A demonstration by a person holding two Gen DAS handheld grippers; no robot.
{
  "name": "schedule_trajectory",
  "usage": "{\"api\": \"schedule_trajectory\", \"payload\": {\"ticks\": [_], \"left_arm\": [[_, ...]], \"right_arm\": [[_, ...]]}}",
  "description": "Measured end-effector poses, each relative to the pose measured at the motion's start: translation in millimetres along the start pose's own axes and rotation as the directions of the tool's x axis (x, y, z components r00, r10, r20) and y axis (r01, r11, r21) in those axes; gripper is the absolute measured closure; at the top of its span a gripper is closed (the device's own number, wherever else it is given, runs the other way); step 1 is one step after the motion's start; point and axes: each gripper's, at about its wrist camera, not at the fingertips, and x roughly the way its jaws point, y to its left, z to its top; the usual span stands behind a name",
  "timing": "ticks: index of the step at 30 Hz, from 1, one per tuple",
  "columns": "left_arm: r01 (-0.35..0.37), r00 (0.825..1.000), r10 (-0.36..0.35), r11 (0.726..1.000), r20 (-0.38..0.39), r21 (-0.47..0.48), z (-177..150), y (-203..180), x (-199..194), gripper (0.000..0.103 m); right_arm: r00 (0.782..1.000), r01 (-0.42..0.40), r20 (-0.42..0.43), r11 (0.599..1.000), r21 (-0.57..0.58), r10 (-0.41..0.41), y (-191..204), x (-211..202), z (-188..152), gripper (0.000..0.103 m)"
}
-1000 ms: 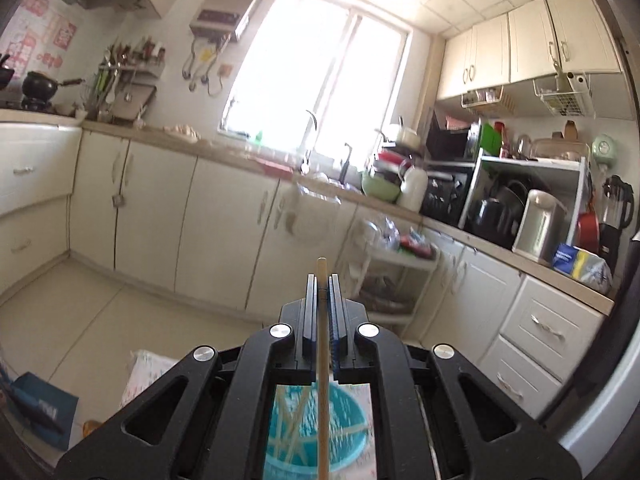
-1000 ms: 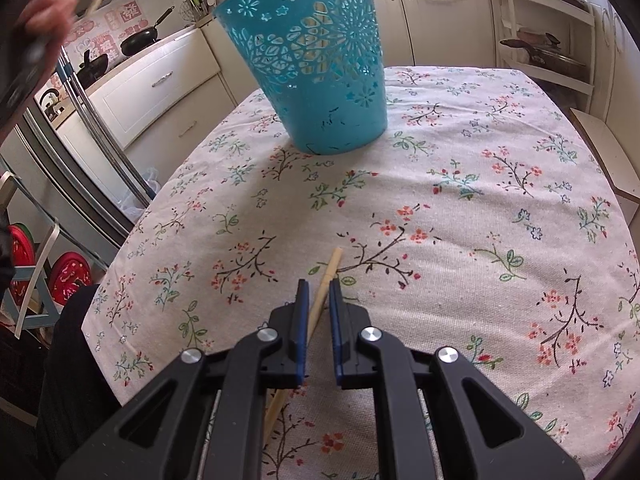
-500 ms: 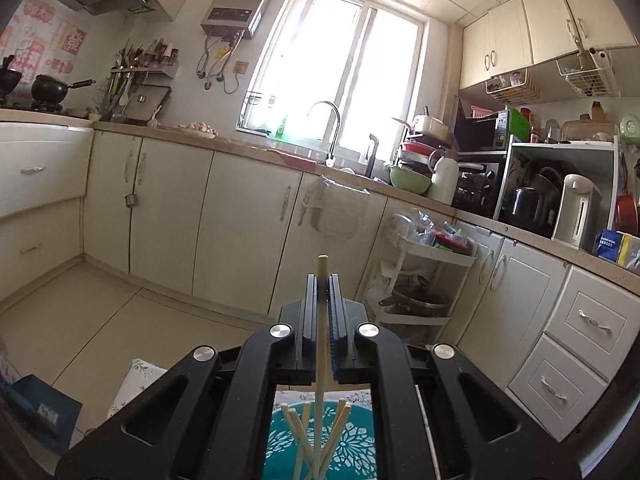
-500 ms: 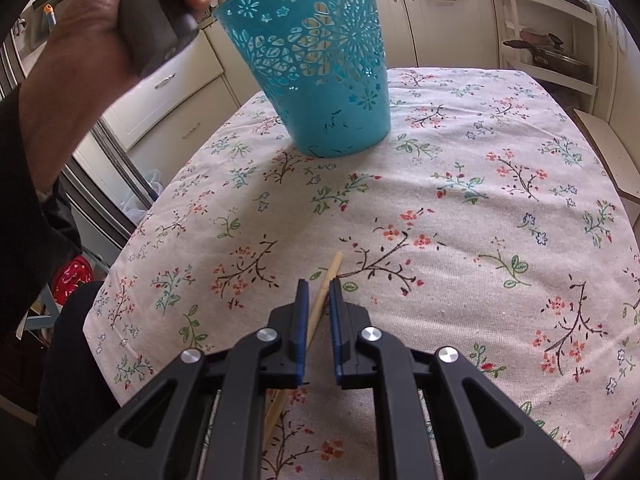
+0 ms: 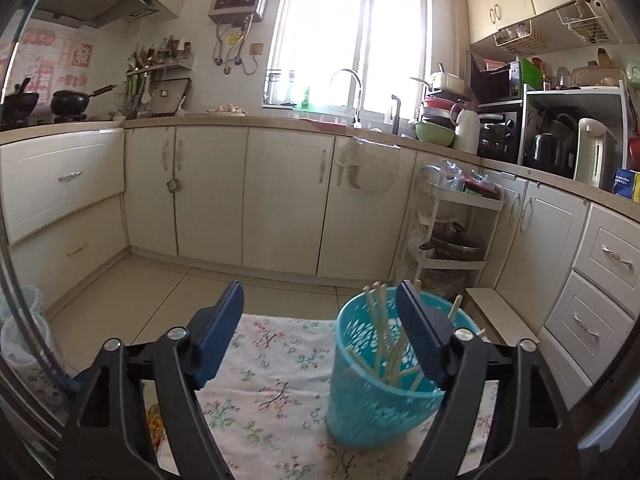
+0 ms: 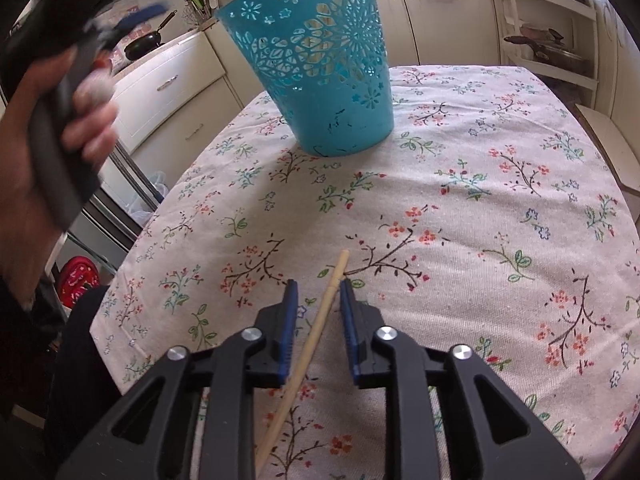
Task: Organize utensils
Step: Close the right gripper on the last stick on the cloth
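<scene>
Right claw [image 6: 318, 294] just opening, spread astride chopstick [image 6: 310, 354] on tabletop [image 6: 500, 216]; pads clear. Re-centre before pinching. Left claw [image 5: 320, 308] just opened, empty, beside bin [image 5: 360, 400].

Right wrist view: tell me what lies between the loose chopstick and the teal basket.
Only bare floral tablecloth between chopstick and teal basket, per the right wrist view.

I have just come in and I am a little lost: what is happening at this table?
A person is sorting chopsticks into a blue basket. The left gripper has just opened, empty, beside the basket. The right gripper has been opening around one chopstick lying on the flowered tablecloth, its pads apparently not pressing it.
</scene>
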Motion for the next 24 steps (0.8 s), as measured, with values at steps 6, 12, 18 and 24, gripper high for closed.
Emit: {"api": "schedule_trajectory", "payload": {"ticks": [6, 12, 18, 24], "left_arm": [[-0.04, 0.976, 0.019, 0.995, -0.219, -0.096, -67.9, 50.6, -1.0, 0.019], [-0.044, 0.935, -0.009, 0.989, -0.355, -0.139, -115.9, 59.7, 12.2, 0.018], [-0.037, 0.923, -0.02, 0.989, -0.384, -0.14, -129.0, 51.5, 20.1, 0.012], [-0.039, 0.923, -0.013, 0.991, -0.385, -0.126, -129.4, 46.4, 21.5, 0.011]], "right_arm": [[0.997, 0.083, 0.003, 0.996, -0.036, -0.083, 9.5, 1.6, -0.3, 0.077], [0.993, 0.101, -0.039, 0.981, -0.168, -0.109, 25.2, 5.7, -1.8, 0.095], [0.989, 0.093, -0.095, 0.98, -0.175, -0.111, 20.8, 4.6, 0.6, 0.095], [0.993, 0.071, -0.084, 0.989, -0.126, -0.082, 13.9, 1.8, -1.9, 0.097]]}}
